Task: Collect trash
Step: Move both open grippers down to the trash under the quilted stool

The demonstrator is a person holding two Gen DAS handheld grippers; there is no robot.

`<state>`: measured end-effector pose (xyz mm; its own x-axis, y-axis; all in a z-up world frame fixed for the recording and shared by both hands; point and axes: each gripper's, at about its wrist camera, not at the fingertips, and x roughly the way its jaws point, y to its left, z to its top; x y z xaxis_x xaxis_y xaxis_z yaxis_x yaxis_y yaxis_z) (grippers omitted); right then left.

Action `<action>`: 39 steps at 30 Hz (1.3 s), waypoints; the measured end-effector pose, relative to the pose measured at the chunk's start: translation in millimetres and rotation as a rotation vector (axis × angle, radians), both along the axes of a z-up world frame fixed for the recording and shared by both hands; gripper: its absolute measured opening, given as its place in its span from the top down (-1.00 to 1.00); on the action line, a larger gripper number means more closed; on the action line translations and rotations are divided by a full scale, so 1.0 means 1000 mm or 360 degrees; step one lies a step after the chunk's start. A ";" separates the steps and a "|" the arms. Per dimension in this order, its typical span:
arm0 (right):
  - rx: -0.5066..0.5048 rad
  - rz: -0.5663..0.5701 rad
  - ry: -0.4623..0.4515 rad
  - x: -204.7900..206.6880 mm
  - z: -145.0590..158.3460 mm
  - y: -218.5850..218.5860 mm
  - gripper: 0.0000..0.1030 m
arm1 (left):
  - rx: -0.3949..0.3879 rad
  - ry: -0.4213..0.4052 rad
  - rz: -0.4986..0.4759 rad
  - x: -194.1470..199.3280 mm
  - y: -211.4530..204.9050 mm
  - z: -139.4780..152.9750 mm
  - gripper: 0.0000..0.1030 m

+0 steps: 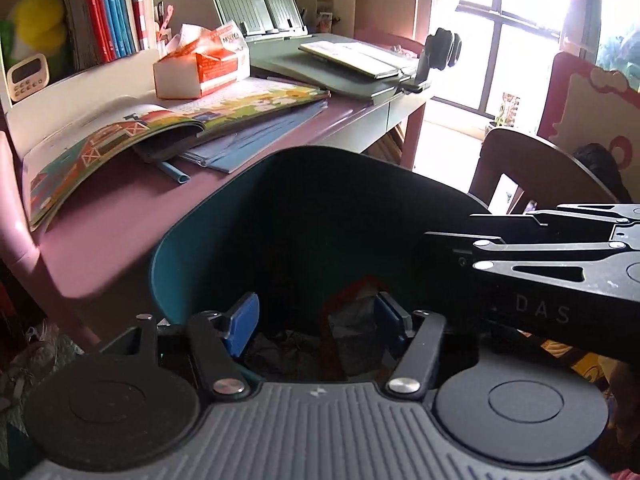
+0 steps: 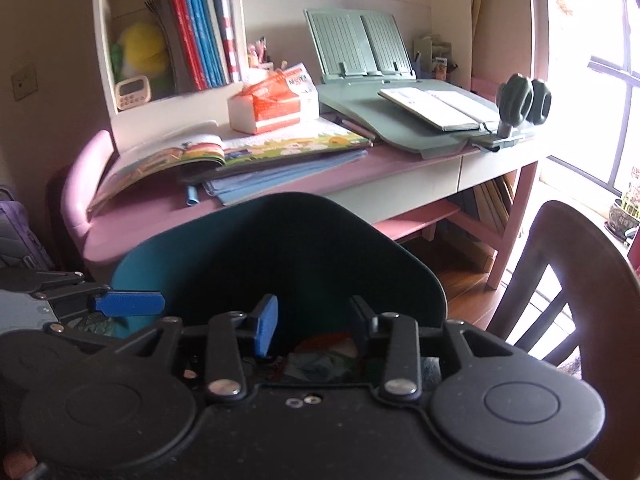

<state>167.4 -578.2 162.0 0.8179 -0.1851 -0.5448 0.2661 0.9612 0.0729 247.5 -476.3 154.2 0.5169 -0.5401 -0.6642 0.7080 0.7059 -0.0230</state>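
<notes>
A teal bin [image 1: 192,240] stands in front of the pink desk, its dark inside facing me. My left gripper [image 1: 316,320] hangs over its near rim, open, its blue pads apart. Down in the bin lie a red-edged wrapper [image 1: 352,300] beside the right-hand pad and crumpled grey trash [image 1: 280,352]; neither pad presses on them. My right gripper [image 2: 314,324] is open over the same bin [image 2: 160,256], with crumpled trash [image 2: 324,356] low between its fingers and not gripped. In the left wrist view the right gripper [image 1: 448,236] reaches in from the right.
The pink desk [image 1: 120,216] carries an open picture book [image 1: 120,136], blue folders, an orange tissue pack [image 1: 204,68] and a green book stand [image 1: 256,4]. A wooden chair [image 2: 580,280] stands at the right, by a bright window. Shelves with books rise behind the desk.
</notes>
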 end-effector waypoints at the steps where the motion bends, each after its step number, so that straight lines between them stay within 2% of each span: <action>1: 0.0003 0.0008 -0.0009 -0.003 0.003 0.002 0.24 | -0.0004 -0.0009 0.0001 -0.003 0.004 0.003 -0.26; 4: 0.0005 0.0027 -0.0029 -0.012 0.009 0.010 0.08 | -0.0020 -0.0031 0.0027 -0.010 0.016 0.012 -0.36; 11: 0.0006 0.0098 -0.0097 -0.039 0.033 0.037 0.02 | -0.0099 -0.0046 0.0085 -0.029 0.060 0.034 -0.37; 18: -0.0020 0.0264 -0.0157 -0.062 0.052 0.086 -0.06 | -0.0150 -0.0089 0.0196 -0.051 0.123 0.054 -0.42; 25: -0.0020 0.0476 -0.0202 -0.077 0.061 0.147 -0.10 | -0.0163 -0.0110 0.0312 -0.069 0.197 0.061 -0.42; 29: -0.0006 0.0606 -0.0213 -0.082 0.059 0.186 -0.11 | -0.0179 -0.0119 0.0396 -0.079 0.246 0.059 -0.54; 39: 0.0079 0.0907 -0.0123 -0.068 0.022 0.278 -0.12 | -0.0179 -0.0067 0.0581 -0.101 0.361 0.025 -0.55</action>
